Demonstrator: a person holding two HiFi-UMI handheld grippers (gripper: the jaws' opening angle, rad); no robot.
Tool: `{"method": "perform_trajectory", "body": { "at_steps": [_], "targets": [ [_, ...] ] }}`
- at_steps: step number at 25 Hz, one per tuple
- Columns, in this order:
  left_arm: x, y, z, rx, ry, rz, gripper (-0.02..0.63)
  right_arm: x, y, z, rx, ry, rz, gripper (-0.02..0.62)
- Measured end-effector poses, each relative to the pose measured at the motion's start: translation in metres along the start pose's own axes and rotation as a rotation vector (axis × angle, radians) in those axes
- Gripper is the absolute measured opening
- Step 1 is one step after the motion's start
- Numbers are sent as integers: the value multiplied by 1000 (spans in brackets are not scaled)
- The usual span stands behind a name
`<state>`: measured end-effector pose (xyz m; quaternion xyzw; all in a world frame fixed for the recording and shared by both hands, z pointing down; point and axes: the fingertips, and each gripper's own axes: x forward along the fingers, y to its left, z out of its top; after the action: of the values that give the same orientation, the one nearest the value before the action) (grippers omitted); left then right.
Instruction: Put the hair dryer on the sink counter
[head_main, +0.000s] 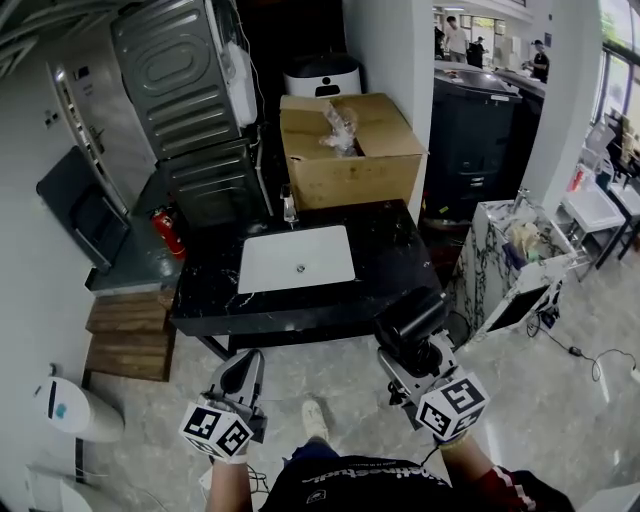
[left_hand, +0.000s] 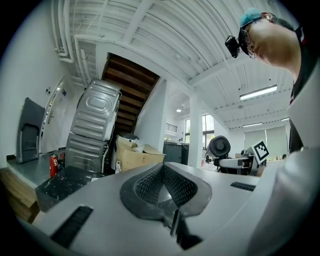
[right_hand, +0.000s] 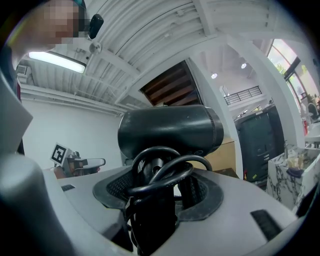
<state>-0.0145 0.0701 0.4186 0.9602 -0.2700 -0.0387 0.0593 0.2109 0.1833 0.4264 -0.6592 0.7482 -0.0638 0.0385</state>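
A black hair dryer (head_main: 408, 318) with its cord looped round the handle is held by my right gripper (head_main: 413, 352), which is shut on it just off the counter's front right corner. In the right gripper view the hair dryer (right_hand: 170, 131) fills the middle, barrel lying across, cord (right_hand: 160, 172) coiled between the jaws. The black marble sink counter (head_main: 205, 290) with a white basin (head_main: 297, 258) lies ahead. My left gripper (head_main: 240, 374) hangs in front of the counter's front edge, shut and empty; its pads (left_hand: 172, 187) meet with nothing between them.
A cardboard box (head_main: 345, 145) stands behind the counter, with a small bottle (head_main: 289, 207) at the counter's back edge. A grey metal appliance (head_main: 190, 100) leans at the back left. A red fire extinguisher (head_main: 168, 233) and wooden steps (head_main: 125, 340) lie left; a marble stand (head_main: 510, 265) right.
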Motion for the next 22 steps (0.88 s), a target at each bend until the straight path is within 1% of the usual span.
{"method": "perform_trajectory", "body": {
  "at_steps": [4, 7, 10, 14, 19, 22],
  "targets": [
    [25, 35, -5, -19, -10, 0, 14, 36, -7, -5, -6, 16, -9, 287],
    [53, 62, -2, -20, -23, -27, 14, 68, -14, 0, -24, 21, -17, 287],
    [83, 99, 3, -16, -37, -47, 14, 113, -22, 10, -47, 16, -31, 287],
    [118, 155, 11, -18, -39, -74, 14, 179, -23, 22, -51, 6, -43, 287],
    [158, 217, 23, 33, -31, -126, 14, 252, -21, 35, -57, -10, -48, 287],
    [175, 248, 33, 41, -29, -144, 14, 294, -20, 40, -42, -19, -57, 287]
  ]
}}
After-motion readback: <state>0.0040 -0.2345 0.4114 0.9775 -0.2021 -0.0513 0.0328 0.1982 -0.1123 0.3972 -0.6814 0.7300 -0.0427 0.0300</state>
